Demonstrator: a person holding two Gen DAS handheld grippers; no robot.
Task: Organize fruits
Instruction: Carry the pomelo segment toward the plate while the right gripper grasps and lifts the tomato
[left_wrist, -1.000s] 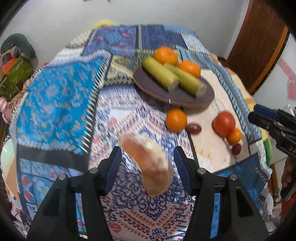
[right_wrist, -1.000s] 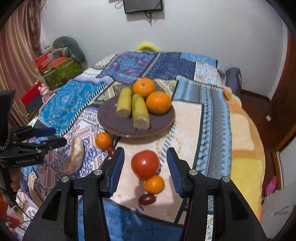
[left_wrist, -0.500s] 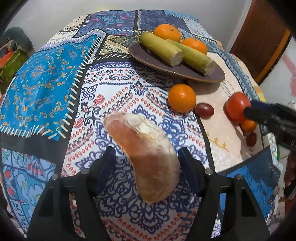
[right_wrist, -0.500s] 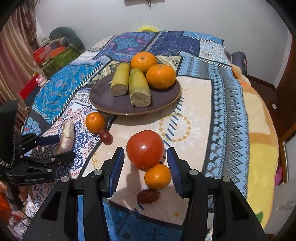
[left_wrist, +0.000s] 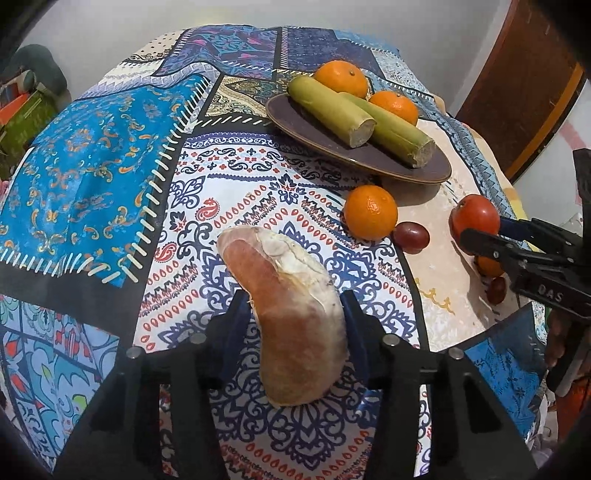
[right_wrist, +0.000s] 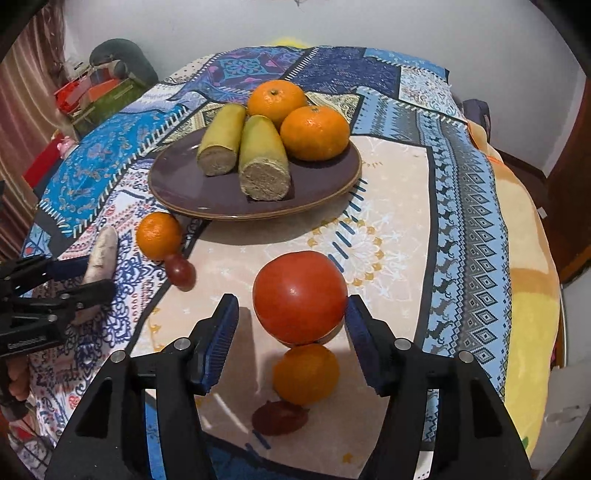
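Black left gripper (left_wrist: 295, 314), right gripper (right_wrist: 291, 314); blue ribbed pads; silver screws.

The plate (right_wrist: 177, 184) is the landmark on the surface (right_wrist: 399, 206). On the plate lie two stalk pieces (right_wrist: 258, 158), with two oranges (right_wrist: 314, 133) behind them. In front of the plate, to the left, a third orange (right_wrist: 159, 234) touches a grape (right_wrist: 181, 271). Further left lies the sweet potato (left_wrist: 288, 306). Directly in front of the plate sits the tomato (right_wrist: 299, 295), with a small orange (right_wrist: 306, 373) just before it.
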